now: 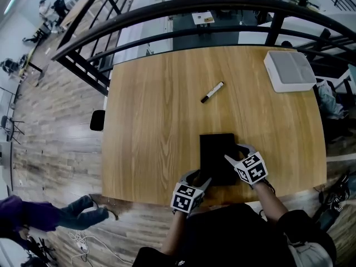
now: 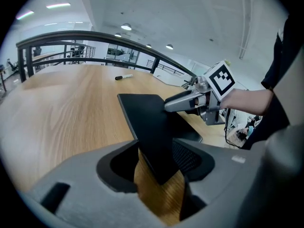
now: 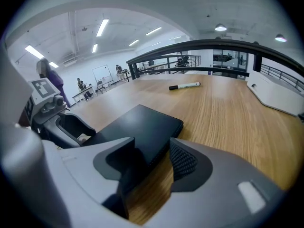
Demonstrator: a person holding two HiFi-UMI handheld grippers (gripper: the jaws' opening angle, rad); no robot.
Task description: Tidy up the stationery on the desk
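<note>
The wooden desk (image 1: 156, 127) fills most of the head view, with a curved dark railing (image 1: 167, 15) running past its far side. A black notebook (image 1: 214, 149) lies closed at the desk's near edge, a little right of the middle. A white flat box (image 1: 289, 70) with a grey top sits at the desk's far right corner.

Both grippers are at the desk's near edge, one at each near corner of the notebook. The left gripper (image 1: 199, 178) has its jaws wide apart. The notebook's near left corner stands between them, with bare wood showing on one side. The right gripper (image 1: 238, 153) is also spread wide across the notebook's near right corner, with one finger (image 2: 183, 102) lying over the cover and wood visible before the other pad.

A black-capped white marker (image 1: 212, 92) lies alone on the desk's far half, well apart from the notebook.
</note>
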